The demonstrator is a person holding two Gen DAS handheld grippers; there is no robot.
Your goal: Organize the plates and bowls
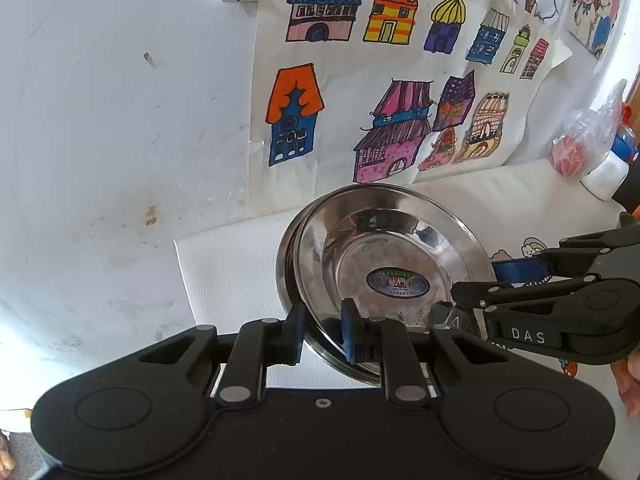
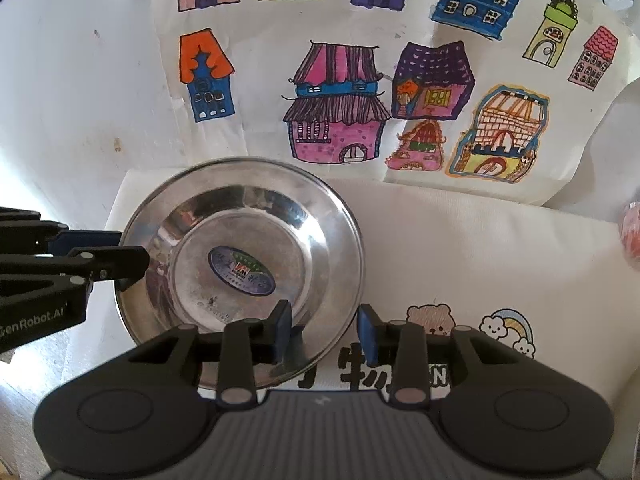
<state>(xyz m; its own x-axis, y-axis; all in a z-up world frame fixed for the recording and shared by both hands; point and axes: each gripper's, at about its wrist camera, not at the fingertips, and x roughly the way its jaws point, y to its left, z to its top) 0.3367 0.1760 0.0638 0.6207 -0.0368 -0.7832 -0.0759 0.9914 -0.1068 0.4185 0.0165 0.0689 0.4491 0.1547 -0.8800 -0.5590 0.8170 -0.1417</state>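
A shiny steel plate (image 1: 384, 248) with an oval sticker at its centre lies on a second steel plate (image 1: 285, 268), whose rim peeks out on the left. My left gripper (image 1: 322, 334) is shut on the top plate's near rim, one blue pad on each side. The right wrist view shows the left gripper (image 2: 130, 249) pinching that plate (image 2: 248, 216) at its left edge. My right gripper (image 2: 325, 330) is open and straddles the plate's front right rim, one pad over the dish and one outside it, neither pressing. From the left wrist view the right gripper (image 1: 476, 284) reaches in from the right.
The plates rest on a white cloth (image 2: 460, 240) printed with cartoon bears and clouds. Paper drawings of colourful houses (image 2: 340, 100) hang on the white wall behind. A plastic bag with something red (image 1: 580, 140) and a white bottle (image 1: 604, 176) stand at the far right.
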